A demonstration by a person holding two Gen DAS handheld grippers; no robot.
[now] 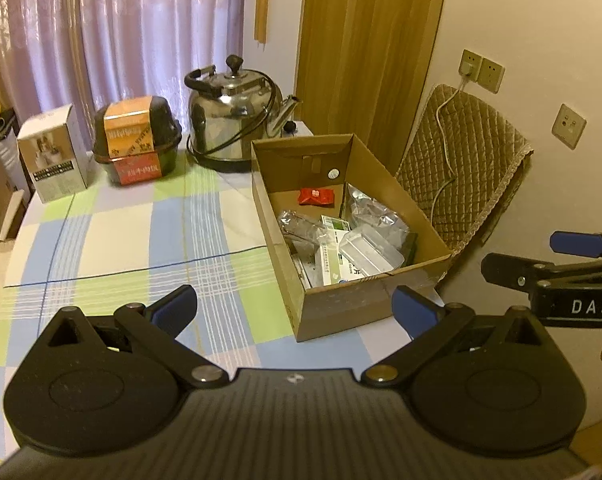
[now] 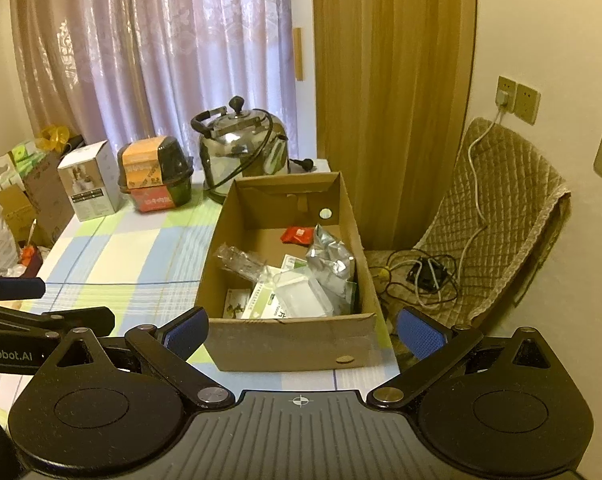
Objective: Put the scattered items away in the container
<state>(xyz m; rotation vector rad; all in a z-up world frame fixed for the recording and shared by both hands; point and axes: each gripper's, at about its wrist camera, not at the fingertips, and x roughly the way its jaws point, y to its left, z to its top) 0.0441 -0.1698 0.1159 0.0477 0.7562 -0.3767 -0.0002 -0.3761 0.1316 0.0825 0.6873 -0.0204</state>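
An open cardboard box (image 2: 261, 344) stands on the checked tablecloth (image 2: 141, 252). Inside lie a red packet (image 2: 299, 235), a silver foil bag (image 2: 333, 264), a clear plastic case (image 2: 301, 294), a green-and-white medicine carton (image 2: 265, 300) and a crinkled clear wrapper (image 2: 241, 260). My right gripper (image 2: 304, 330) is open just in front of the box's near wall, holding nothing. My left gripper (image 1: 297, 308) is also open and empty, facing the box (image 1: 341, 304) from its left front corner. Each gripper shows at the edge of the other's view: right gripper (image 1: 541, 256), left gripper (image 2: 29, 300).
At the table's far end stand a steel kettle (image 1: 233, 120) with its cord, a black domed container with an orange label (image 1: 137, 140) and a white carton (image 1: 55, 152). A quilted chair (image 2: 497, 220) with tangled cables sits right of the table.
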